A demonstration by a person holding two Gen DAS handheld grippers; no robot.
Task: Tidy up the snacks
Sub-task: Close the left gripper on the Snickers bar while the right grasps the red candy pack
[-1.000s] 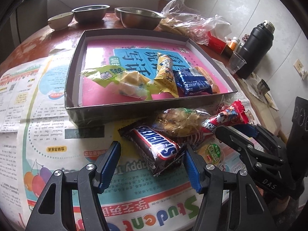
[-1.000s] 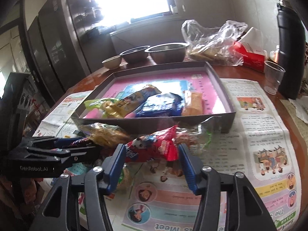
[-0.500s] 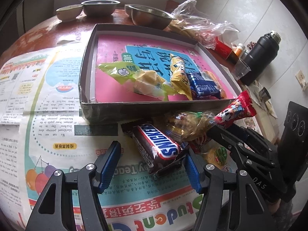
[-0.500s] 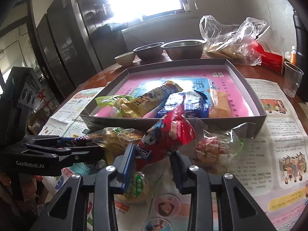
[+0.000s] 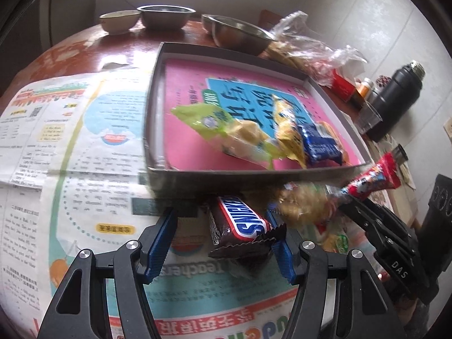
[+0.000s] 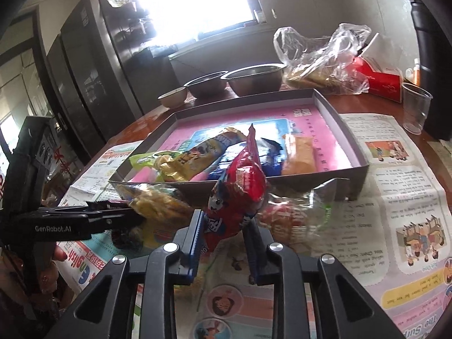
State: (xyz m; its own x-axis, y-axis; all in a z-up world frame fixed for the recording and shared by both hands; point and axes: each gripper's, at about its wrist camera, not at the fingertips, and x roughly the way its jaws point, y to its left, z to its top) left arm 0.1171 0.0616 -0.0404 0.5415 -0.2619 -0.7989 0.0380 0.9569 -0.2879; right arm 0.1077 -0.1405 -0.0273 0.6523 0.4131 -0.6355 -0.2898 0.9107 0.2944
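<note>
A grey tray (image 5: 197,173) with a pink floor holds a green packet (image 5: 226,125), a yellow packet (image 5: 288,130) and a blue packet (image 5: 319,144). My left gripper (image 5: 223,244) is open around a Snickers bar (image 5: 240,221) lying on the newspaper just in front of the tray. My right gripper (image 6: 223,240) is shut on a red snack packet (image 6: 240,189) and holds it tilted up above the table; this packet also shows in the left wrist view (image 5: 370,182). A clear bag of yellow snacks (image 6: 158,203) lies between the grippers.
Loose snacks (image 6: 293,214) lie by the tray's front wall (image 6: 310,178). Steel bowls (image 5: 240,32), a plastic bag (image 6: 319,59), a red box (image 6: 381,80), a plastic cup (image 6: 415,107) and a black flask (image 5: 395,99) stand behind and right of the tray.
My right gripper closed on the red packet and lifted it off the table. My left gripper moved forward so its open fingers now sit around the Snickers bar.
</note>
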